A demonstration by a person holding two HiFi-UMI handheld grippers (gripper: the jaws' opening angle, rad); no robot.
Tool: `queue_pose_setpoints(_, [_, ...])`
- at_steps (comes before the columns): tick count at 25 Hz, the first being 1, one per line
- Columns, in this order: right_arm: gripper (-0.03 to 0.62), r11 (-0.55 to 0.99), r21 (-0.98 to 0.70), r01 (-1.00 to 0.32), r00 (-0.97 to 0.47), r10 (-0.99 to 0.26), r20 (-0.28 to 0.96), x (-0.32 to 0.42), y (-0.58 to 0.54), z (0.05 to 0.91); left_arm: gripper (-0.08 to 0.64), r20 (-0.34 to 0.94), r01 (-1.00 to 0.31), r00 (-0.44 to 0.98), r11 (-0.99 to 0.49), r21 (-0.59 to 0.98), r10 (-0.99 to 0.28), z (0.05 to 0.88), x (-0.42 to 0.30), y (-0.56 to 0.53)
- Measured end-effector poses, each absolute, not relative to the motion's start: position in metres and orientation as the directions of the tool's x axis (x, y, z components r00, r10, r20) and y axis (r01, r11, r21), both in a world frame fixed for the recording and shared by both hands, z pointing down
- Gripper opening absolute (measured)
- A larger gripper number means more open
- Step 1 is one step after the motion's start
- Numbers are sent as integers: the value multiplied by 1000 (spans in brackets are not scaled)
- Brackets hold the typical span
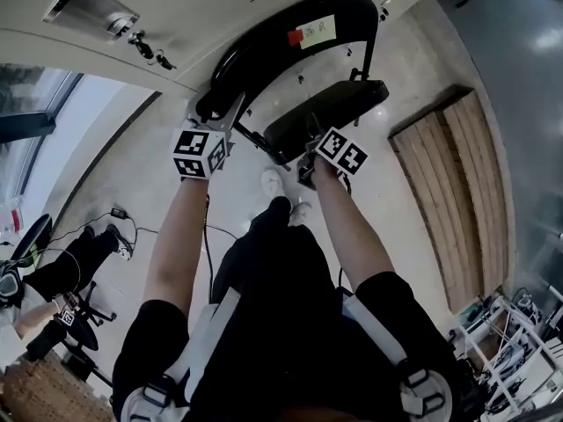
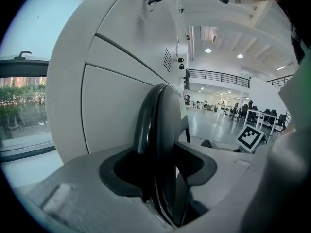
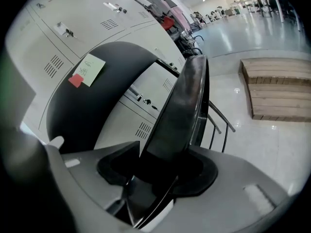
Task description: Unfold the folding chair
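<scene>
Jaws clasp backrest, seat; lockers behind.

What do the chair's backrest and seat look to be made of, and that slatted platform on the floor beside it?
Backrest: likely moulded plastic, black, matte; a smooth curved shell bearing a sticky note.
Seat: probably plastic too, black, semi-gloss; light streaks along its edge.
Platform: wood, unpainted; pale planks with visible seams.
</scene>
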State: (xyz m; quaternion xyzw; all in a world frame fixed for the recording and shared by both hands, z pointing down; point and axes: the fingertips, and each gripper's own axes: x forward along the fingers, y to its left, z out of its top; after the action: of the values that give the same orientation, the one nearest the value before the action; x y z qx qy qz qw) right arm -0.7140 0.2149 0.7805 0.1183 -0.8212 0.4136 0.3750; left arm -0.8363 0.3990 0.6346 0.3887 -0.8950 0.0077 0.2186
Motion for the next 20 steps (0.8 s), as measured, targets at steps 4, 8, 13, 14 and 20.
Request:
queue_pose_setpoints(4, [222,597,-609,-522,-690,125,713,-685,204,786,210,391,-702,-600,694,160,-698,638,-830,396])
queue_pose_setpoints(8, [224,566,-630,-532,-690,142,710,-653,196,794,210,394,-702,-595,692,170,-701,643,-824,395])
queue_pose_setpoints(13, [225,523,-659,-541,-696,162,700,-613,181,807,210,392,-702,-589,687,185,-707,649,-813,391])
queue_pose_setpoints(14, [226,511,-663,-547,-694,166,701,-603,179,811,210,394,-702,-586,687,190,-708,651,-810,390])
queue_pose_setpoints(20, [239,440,-656,-613,-659,173,732,-545,160,839,211,405,-689,-586,695,207,-702,660,-793,386])
